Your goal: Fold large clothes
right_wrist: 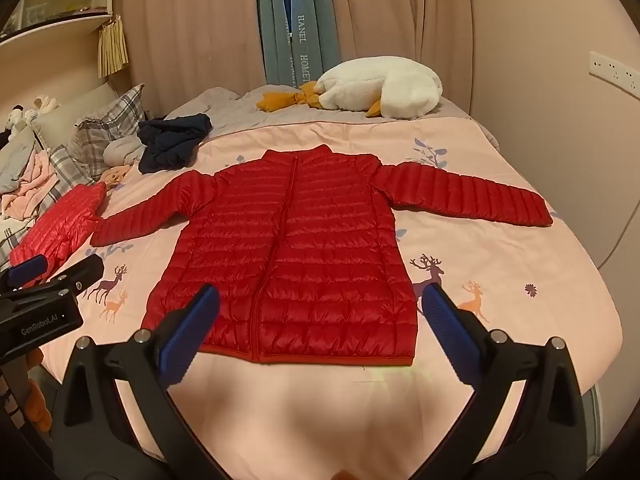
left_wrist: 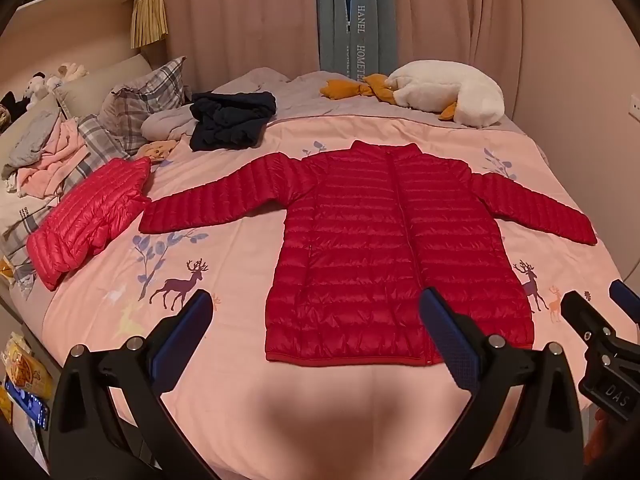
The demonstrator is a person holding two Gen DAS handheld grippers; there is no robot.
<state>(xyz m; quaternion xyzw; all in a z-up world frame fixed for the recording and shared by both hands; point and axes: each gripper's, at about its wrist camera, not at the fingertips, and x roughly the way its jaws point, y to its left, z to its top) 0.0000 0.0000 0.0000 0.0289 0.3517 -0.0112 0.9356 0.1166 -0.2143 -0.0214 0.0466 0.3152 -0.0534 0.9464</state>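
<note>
Jacket (left_wrist: 384,248) (right_wrist: 296,260) of red quilted down lies flat and zipped on the pink bedspread (left_wrist: 224,272) (right_wrist: 500,280), filling the middle of both frames. Its long axis runs top to bottom in the picture: collar toward the upper part of the frame, hem toward the lower edge near the grippers. Both sleeves stretch out sideways, angled slightly down toward the left and right edges.

The left gripper (left_wrist: 316,332) hovers over the hem with its jaws spread wide and holding nothing; its blue pads (left_wrist: 452,344) stand well apart. The right gripper (right_wrist: 320,328) is likewise wide open and empty above the hem.

At the left of the frame sits a second, folded red jacket (left_wrist: 88,220) (right_wrist: 56,232). A dark garment (left_wrist: 232,120) (right_wrist: 172,140) lies upper left, and a white plush goose (left_wrist: 444,96) (right_wrist: 380,92) rests near the top.
</note>
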